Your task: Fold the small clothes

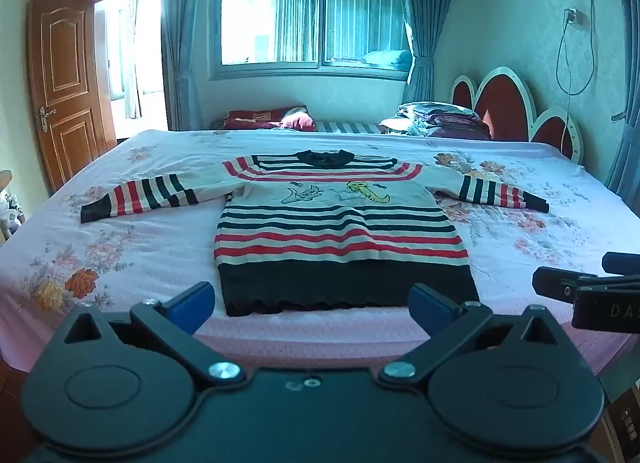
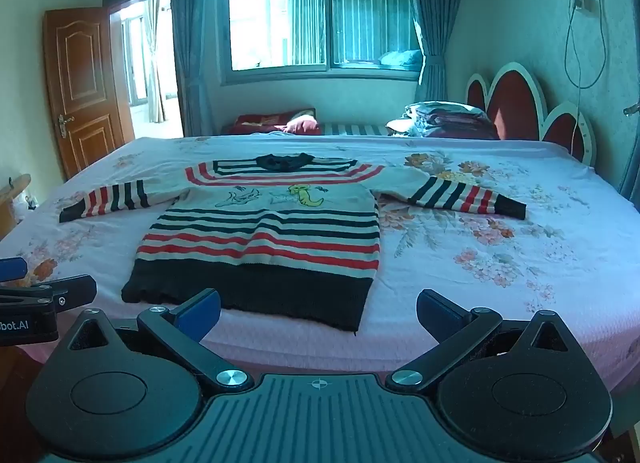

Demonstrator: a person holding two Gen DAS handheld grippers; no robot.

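A small striped sweater [image 1: 340, 223] lies flat and face up on the bed, both sleeves spread out sideways, its dark hem nearest me. It also shows in the right wrist view [image 2: 264, 231]. My left gripper [image 1: 312, 307] is open and empty, held just in front of the hem near the bed's front edge. My right gripper [image 2: 318, 313] is open and empty, in front of the hem's right corner. Each gripper shows at the edge of the other's view.
The bed has a pink floral sheet [image 1: 120, 247]. Folded bedding and pillows [image 1: 436, 119] lie at the far end by the red headboard [image 1: 504, 103]. A wooden door [image 1: 64, 83] stands open at left. A cable hangs on the right wall.
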